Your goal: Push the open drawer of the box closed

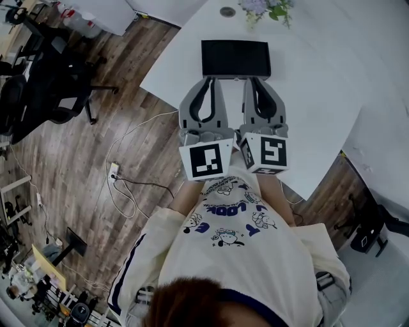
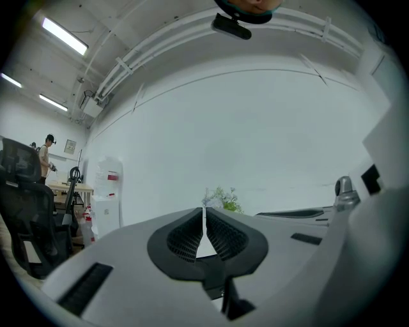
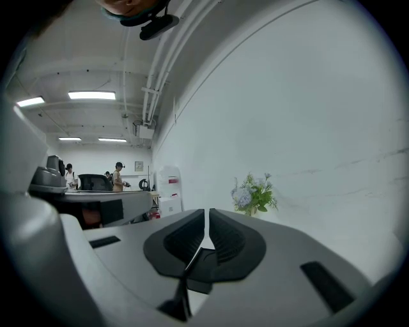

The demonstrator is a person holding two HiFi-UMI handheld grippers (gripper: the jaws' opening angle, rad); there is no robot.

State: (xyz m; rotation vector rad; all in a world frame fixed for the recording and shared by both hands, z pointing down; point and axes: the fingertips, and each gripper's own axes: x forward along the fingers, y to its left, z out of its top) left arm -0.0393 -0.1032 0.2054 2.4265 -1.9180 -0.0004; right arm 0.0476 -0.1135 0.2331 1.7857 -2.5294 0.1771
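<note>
Your grey left tool and right tool, pinched together and empty, face the flat black box at twelve o'clock; drawer position unclear.

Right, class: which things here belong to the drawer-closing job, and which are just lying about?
For the job: black box, left tool, right tool, both shut and empty.
Lying about: flowers, office chair, floor cables.
</note>
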